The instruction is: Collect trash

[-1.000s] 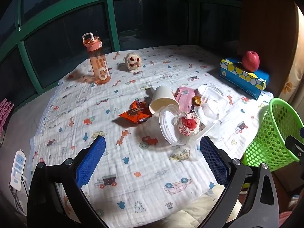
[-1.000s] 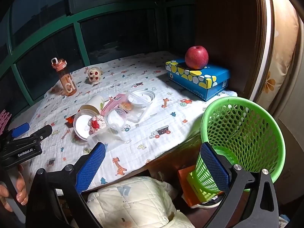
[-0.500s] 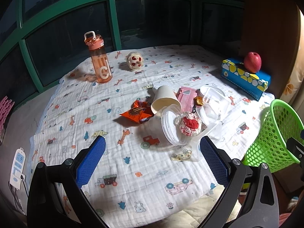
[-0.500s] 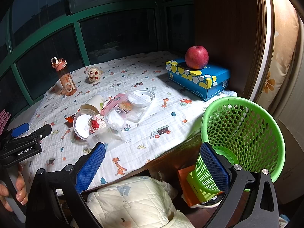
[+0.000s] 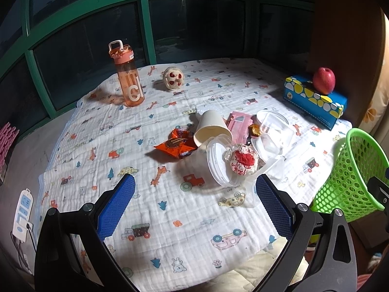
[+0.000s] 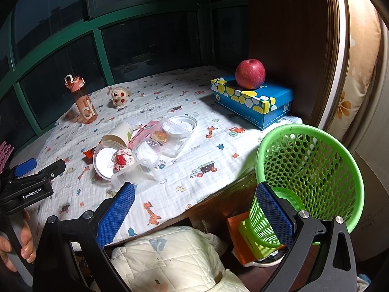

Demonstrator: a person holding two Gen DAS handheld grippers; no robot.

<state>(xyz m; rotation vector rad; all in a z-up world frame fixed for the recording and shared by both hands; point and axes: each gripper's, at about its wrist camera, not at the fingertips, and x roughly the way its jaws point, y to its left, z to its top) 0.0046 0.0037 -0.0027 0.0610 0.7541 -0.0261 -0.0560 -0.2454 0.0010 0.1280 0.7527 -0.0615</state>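
Both grippers are held with jaws spread wide and nothing between the blue pads: the left gripper [image 5: 194, 209] is raised over the near part of a table covered by a white cartoon-print cloth [image 5: 170, 231], and the right gripper [image 6: 194, 216] is held off the table's near edge. The trash pile [image 5: 233, 143] is seen just ahead of the left gripper, slightly toward its right finger: an orange snack wrapper [image 5: 175, 146], a tipped paper cup [image 5: 210, 127], a pink packet [image 5: 238, 121], clear plastic containers [image 5: 273, 131], a round white lid [image 5: 216, 163] and a crumpled red-and-white wrapper [image 5: 243, 161] resting against it. Farther ahead to the left an orange water bottle [image 5: 127, 80] is stood upright, with a small round toy [image 5: 173, 77] beside it. Far ahead on the right a blue tissue box [image 5: 313, 102] is topped by a red apple [image 5: 323, 80]. A green mesh basket [image 6: 308, 175] is placed off the table edge, right beside the right gripper's right finger. Dark windows in green frames [image 5: 145, 29] are seen behind the table, a wooden panel [image 6: 291, 36] at the right. A white power strip [image 5: 23, 211] is seen left of the left gripper. A hand [image 6: 22, 241] is seen on the left gripper's handle in the right view.
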